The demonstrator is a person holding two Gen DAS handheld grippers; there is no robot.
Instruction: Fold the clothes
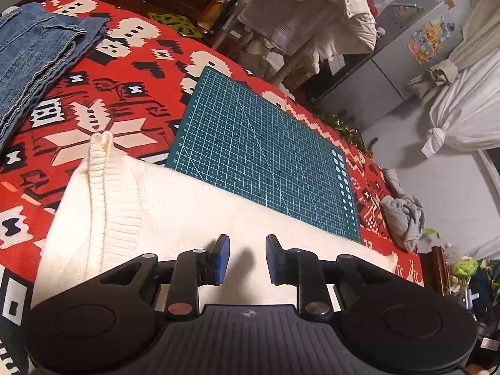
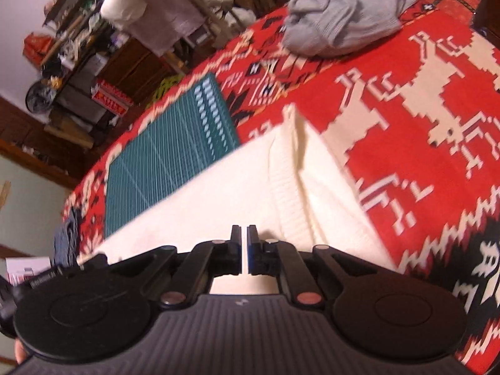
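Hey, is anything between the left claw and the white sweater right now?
Nothing visible. The left claw hangs open right over the white sweater, with only bare knit under its fingers. The cutting mat lies beyond the sweater.

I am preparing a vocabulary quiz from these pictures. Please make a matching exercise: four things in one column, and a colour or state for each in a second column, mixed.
Things:
1. knitted sweater under the tools
2. gridded cutting mat
3. denim jeans at the blanket's edge
4. small cloth beside the mat

Descriptions:
a. blue, folded flat
b. grey, crumpled
c. cream white, laid flat
d. dark green, with white lines

Pairs: 1-c, 2-d, 3-a, 4-b
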